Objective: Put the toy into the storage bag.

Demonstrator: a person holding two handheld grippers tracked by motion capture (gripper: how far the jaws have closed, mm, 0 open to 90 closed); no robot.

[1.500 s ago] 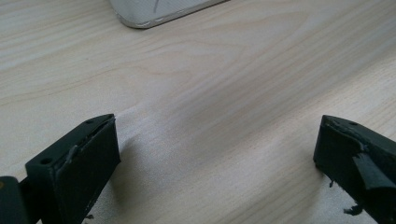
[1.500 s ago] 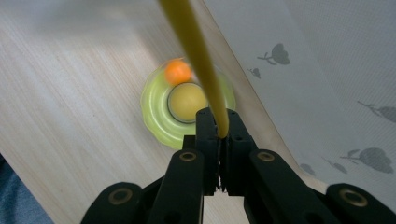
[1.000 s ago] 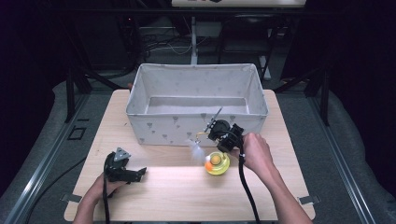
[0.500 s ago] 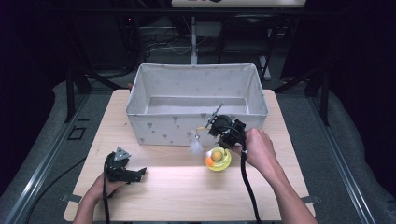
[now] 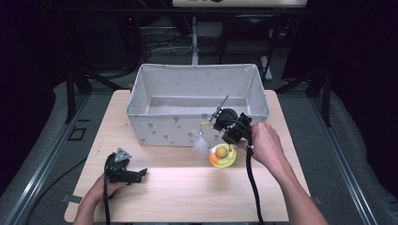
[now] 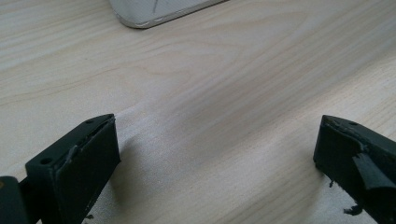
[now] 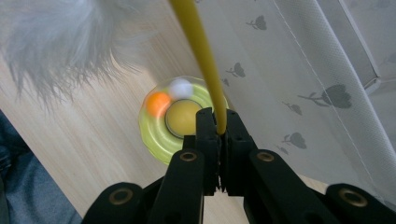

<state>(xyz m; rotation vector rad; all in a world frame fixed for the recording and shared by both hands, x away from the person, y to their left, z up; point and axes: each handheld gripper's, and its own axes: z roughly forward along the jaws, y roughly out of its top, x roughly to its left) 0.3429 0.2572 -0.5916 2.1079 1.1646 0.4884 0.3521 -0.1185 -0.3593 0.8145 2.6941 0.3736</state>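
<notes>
A cat toy hangs from my right gripper (image 5: pixel 224 140), which is shut on its thin yellow wand (image 7: pixel 201 51). The toy's round yellow-green base (image 5: pixel 223 155) carries an orange ball (image 7: pixel 157 102) and a white ball (image 7: pixel 180 87), and it seems lifted a little off the table. A white feather tuft (image 5: pixel 201 146) dangles from the wand's bent end, left of the base. All this is close to the front wall of the white fabric bin (image 5: pixel 164 129). My left gripper (image 5: pixel 140 174) rests on the table at the front left, jaws wide open with only bare wood (image 6: pixel 215 140) between them.
The bin, printed with small grey trees (image 7: pixel 303 93), stands across the back half of the wooden table (image 5: pixel 187 192), and its inside looks bare. One of its corners (image 6: pixel 154 9) lies ahead of the left gripper. A black cable (image 5: pixel 251 183) trails from the right gripper along the forearm.
My right gripper has risen with the toy, and the base has moved up and slightly right towards the bin wall. The left gripper has stayed where it was.
</notes>
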